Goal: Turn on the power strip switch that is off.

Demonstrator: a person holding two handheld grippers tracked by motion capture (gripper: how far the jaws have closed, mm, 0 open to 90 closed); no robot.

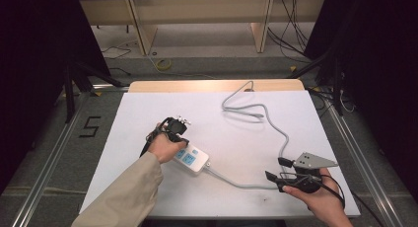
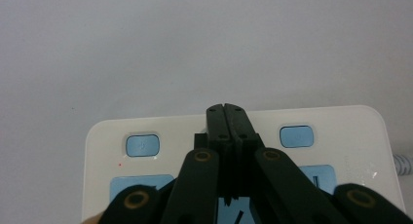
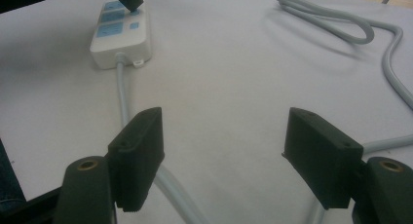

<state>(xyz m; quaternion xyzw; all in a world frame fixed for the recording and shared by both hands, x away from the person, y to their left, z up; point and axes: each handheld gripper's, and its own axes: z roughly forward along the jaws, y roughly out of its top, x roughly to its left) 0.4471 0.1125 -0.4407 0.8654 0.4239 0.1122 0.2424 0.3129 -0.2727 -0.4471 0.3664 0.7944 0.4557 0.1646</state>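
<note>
A white power strip (image 1: 193, 160) with blue sockets lies left of the table's middle, and its grey cable (image 1: 256, 111) loops to the back right. My left gripper (image 1: 182, 142) is shut, and its tips rest on top of the strip. In the left gripper view the closed jaws (image 2: 226, 109) sit between two blue switches (image 2: 142, 145) on the power strip (image 2: 350, 121). My right gripper (image 1: 277, 169) stands open near the front right edge, jaws wide over the cable (image 3: 173, 190) with nothing held. The right gripper view (image 3: 224, 131) also shows the power strip (image 3: 122, 36) farther off.
The white table top (image 1: 148, 103) has a wooden strip along its far edge. The cable's loops (image 3: 341, 24) cover the back right part. Metal frame rails run down both sides of the table, and loose wires lie on the floor beyond.
</note>
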